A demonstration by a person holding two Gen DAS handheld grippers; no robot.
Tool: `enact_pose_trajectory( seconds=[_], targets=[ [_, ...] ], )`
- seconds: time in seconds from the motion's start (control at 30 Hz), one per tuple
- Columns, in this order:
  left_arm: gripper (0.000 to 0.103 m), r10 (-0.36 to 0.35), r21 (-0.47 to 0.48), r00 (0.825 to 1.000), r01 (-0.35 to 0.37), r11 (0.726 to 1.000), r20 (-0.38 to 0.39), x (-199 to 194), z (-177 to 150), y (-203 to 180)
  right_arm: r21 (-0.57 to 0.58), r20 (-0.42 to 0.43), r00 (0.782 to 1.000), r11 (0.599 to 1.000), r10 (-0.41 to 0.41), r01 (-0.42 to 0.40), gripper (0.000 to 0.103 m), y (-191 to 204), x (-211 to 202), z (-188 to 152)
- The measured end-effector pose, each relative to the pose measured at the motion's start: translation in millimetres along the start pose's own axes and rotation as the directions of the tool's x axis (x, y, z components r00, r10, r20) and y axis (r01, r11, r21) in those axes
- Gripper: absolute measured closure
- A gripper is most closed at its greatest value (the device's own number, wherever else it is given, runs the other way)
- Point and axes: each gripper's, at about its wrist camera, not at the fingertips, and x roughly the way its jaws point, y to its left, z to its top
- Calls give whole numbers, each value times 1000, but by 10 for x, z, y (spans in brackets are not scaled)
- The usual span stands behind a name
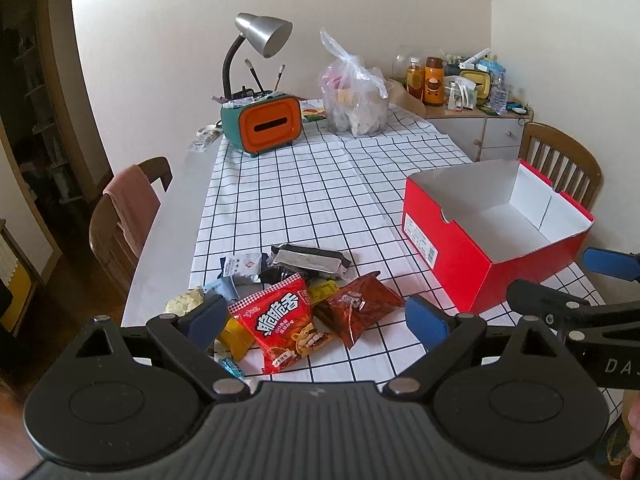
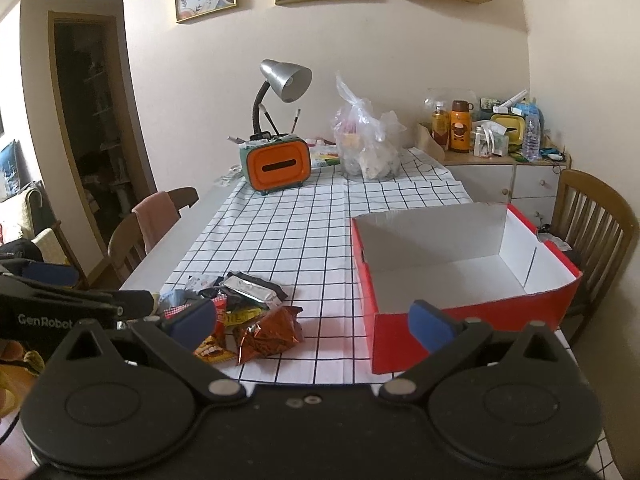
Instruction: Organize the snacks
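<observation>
Both tongs hang spread wide with nothing between the pads: the left gripper (image 1: 316, 322) above the snack pile (image 1: 288, 300), the right gripper (image 2: 312, 324) between pile and box. The pile holds roughly nine packets, among them one red bag (image 1: 282, 326) and one brown bag (image 1: 358, 304), lying on the checked cloth (image 1: 304, 196). Just right stands one red box (image 1: 496, 236), open. Beyond: one orange holder (image 1: 262, 122), one lamp (image 1: 260, 40), one plastic bag (image 1: 354, 98), two chairs.

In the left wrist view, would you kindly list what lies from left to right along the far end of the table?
Teal and orange tissue box with a silver desk lamp → clear plastic bag of items → cluttered white side cabinet → wooden slat-back chair.
</observation>
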Motion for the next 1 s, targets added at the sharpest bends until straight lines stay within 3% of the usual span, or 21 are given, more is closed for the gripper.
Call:
enact_pose_trajectory(
  seconds=[1.0],
  targets=[
    [7,-34,-23,999,34,999,5,-65,-32,-4,-16,11,1000,1000,4,-4,0,5,-51,-16]
  ],
)
